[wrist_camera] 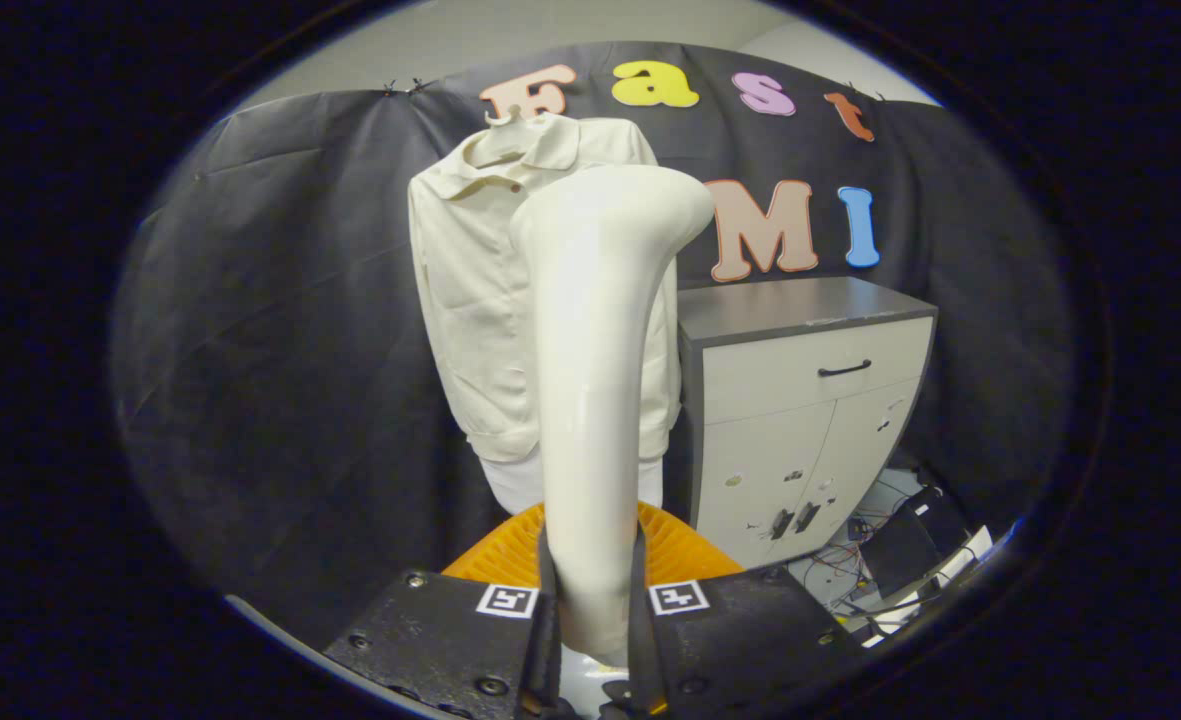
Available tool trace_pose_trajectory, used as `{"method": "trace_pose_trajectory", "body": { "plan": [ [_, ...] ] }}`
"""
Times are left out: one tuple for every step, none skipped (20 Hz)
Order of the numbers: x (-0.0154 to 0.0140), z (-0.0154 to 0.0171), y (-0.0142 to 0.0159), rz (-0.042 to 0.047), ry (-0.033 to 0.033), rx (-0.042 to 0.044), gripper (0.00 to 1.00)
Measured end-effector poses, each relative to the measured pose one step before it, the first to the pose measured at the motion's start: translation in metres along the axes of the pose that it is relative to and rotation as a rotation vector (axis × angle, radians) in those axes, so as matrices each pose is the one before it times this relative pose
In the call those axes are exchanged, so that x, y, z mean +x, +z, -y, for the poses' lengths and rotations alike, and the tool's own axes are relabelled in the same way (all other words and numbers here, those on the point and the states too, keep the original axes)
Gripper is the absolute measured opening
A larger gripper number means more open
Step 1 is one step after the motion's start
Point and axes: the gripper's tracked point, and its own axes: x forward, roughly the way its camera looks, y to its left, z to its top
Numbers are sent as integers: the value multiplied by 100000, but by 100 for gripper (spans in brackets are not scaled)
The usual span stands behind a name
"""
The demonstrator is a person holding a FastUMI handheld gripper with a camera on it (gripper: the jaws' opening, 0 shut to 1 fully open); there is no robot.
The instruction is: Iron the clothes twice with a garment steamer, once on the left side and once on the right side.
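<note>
- Holding the garment steamer (595, 400) upright by its handle, I have my gripper (591, 600) pinching it: both fingers press on the white shaft, one on each side, and its head sits up high in front of the shirt.
- One cream collared shirt (470, 290) hangs on one hanger (505, 120) against the black booth wall, just left of the steamer as I see it. Its left panel is in plain sight; much of its right side is hidden behind the shaft.
- One orange ribbed thing (495, 560) lies low beyond my fingers, under the shirt's hem; I cannot tell what it is.
- One grey-topped cabinet (810, 400) stands just right of the shirt, with one drawer and two doors. A tangle of cables (850, 560) lies on the floor at its foot.
- As I judge it, I am at the approach: steamer in hand, head not yet on the cloth, neither pass visibly begun.
- The next move calls for bringing the head forward to the shirt's left side near the shoulder, laying it flat on the fabric and drawing it straight down, then doing the same on the right, keeping well off the cabinet.
</note>
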Motion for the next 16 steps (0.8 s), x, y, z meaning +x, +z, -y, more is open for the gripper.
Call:
{"method": "trace_pose_trajectory", "body": {
  "plan": [
    [-1785,-661,115,1528,839,-575,27],
    [-1091,-285,22,1254,436,-146,27],
    [-1359,-334,91,1602,683,-224,27],
    [-1191,-201,149,1441,643,16,26],
    [-1536,52,-191,642,767,-657,26],
    [-838,82,-250,106,306,7,27],
    [-798,367,-25,583,119,329,26],
    [-650,320,155,926,404,352,27],
    [-740,426,162,963,245,529,26],
    [-964,320,29,393,497,43,26],
    [-894,305,780,2776,455,-481,26],
    [-928,499,314,1856,134,-1272,26],
    [-761,466,453,1543,-197,-630,26],
    [-472,275,193,691,423,27,26],
    [-1083,123,113,1254,773,110,26],
    [-491,175,642,1275,543,-38,26]
  ]
}}
